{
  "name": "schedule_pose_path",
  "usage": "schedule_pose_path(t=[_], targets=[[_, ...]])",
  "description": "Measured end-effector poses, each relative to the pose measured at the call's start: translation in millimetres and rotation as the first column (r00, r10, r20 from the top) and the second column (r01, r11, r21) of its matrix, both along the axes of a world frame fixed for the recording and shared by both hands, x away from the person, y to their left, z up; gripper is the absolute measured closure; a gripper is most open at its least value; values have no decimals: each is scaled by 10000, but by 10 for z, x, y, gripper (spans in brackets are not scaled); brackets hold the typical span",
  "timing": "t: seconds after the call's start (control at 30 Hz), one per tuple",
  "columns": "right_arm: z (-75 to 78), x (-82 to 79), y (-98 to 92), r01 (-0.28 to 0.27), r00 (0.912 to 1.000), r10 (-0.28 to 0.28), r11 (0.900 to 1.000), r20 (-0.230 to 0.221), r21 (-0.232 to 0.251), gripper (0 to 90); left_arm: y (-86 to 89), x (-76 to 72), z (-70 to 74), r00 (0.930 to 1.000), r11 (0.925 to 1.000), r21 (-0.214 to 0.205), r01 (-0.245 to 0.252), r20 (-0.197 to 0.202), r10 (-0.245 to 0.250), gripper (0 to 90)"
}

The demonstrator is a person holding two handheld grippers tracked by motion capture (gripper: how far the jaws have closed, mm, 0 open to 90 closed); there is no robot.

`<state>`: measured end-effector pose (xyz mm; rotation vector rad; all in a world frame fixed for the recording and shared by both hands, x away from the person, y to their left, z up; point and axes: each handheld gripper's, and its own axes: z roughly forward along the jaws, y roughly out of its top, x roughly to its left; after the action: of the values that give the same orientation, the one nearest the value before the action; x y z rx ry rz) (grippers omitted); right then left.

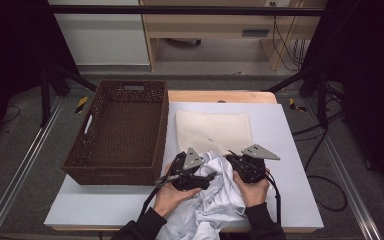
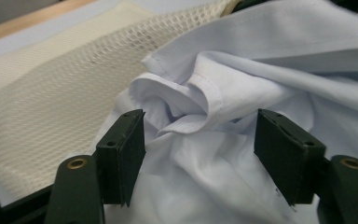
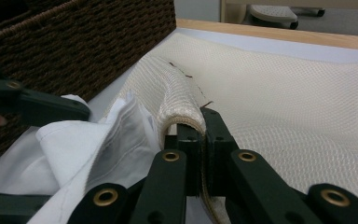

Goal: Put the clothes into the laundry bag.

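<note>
A cream mesh bag (image 1: pixel 214 131) is laid flat on the white-covered table (image 1: pixel 290 165), just right of a dark woven basket (image 1: pixel 120 131). Its long axis runs across the table from left to right, and its near edge is lifted where the grippers meet it. A crumpled pale-blue shirt (image 1: pixel 215 197) is heaped against that near edge and spills toward the person, over the table's front.

Both forearms are brought in from the bottom of the high view, dark sleeves at the wrists, the hands set close together on either side of the shirt. The left gripper (image 1: pixel 196 172) is angled inward toward the right; the right gripper (image 1: pixel 244 165) is held just beside it, pointed forward at the bag.

In the left gripper view the jaws are seen spread wide, with a rolled fold of the shirt (image 2: pixel 200 105) lying between them — whether either jaw touches the cloth cannot be told. The mesh bag (image 2: pixel 51 93) is seen beyond, to the left.

In the right gripper view the jaws are pressed together on the bag's near edge (image 3: pixel 179 100), which is pulled up into a humped fold over them. The shirt (image 3: pixel 88 144) is bunched just to the left — the basket (image 3: pixel 84 42) stands behind it.
</note>
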<state>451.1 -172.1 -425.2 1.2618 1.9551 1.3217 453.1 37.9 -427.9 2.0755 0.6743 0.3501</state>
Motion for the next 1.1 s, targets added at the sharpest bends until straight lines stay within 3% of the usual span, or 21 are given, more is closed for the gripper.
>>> schedule_pose_path(t=[0.13,0.23,0.3,0.4,0.5,0.73,0.87,0.97,1.03,1.1], targets=[[-5,2,0,-10,10000,10,10000,-10,0,878,-78,15,-66,9991,9996,79,257,-335,-254,680],[-14,6,-3,45,10000,-45,10000,-39,-24,878,-88,-47,-42,9973,9986,-65,526,-511,-529,821],[-18,8,0,101,9999,-101,9999,-45,-27,878,-95,-131,1,9954,9960,-172,881,-358,-886,859],[-32,14,15,105,9999,-106,9999,-98,-27,878,-188,-236,1,9885,9893,-216,1441,-432,-1449,867],[-29,8,33,80,10000,-80,10000,-42,-35,878,-342,-272,-66,9837,9845,174,1746,-479,-1736,868],[-3,-3,9,31,10000,-32,9999,64,135,878,-529,-95,-283,9849,9818,1053,1580,-875,-1491,866],[55,-32,-16,12,9997,-19,9996,236,273,878,-524,-20,-336,9846,9829,1024,1530,-1014,-1427,861],[69,-44,-31,4,9996,-13,9995,290,330,877,-501,-54,-327,9864,9862,803,1449,-901,-1376,833],[58,-39,-31,-9,9997,2,9996,251,292,878,-437,-104,-246,9885,9886,633,1368,-740,-1320,745],[49,-35,-32,-16,9998,12,9997,184,253,877,-355,-151,-152,9910,9914,391,1252,-519,-1231,600]])
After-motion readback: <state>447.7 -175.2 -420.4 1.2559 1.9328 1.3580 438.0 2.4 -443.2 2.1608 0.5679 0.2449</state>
